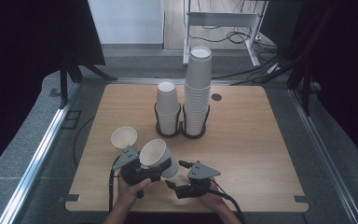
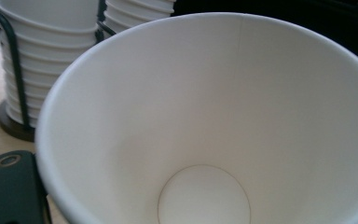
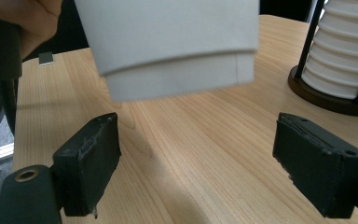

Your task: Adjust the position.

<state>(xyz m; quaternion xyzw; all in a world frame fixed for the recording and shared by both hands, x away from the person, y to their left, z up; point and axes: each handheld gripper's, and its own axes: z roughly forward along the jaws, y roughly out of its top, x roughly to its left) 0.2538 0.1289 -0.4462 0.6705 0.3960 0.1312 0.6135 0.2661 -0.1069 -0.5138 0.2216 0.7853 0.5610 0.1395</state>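
Cup (image 1: 154,156), tilted above the surface (image 1: 256,144), is clamped in the left tool (image 1: 161,167), while the right tool (image 1: 175,175) gapes wide beside it.

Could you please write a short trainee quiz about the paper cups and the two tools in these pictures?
1. True or false: the left tool holds nested cups tilted above the table.
2. How do the jaws of the right tool stand: A) shut on a cup, B) wide open with nothing between them, C) shut on the holder?
3. Fill in: of the two stacks in the black holder, the taller stack stands on the ____ side in the high view.

Key
1. True; a second cup's bottom sticks out below the outer one in the right gripper view.
2. B
3. right
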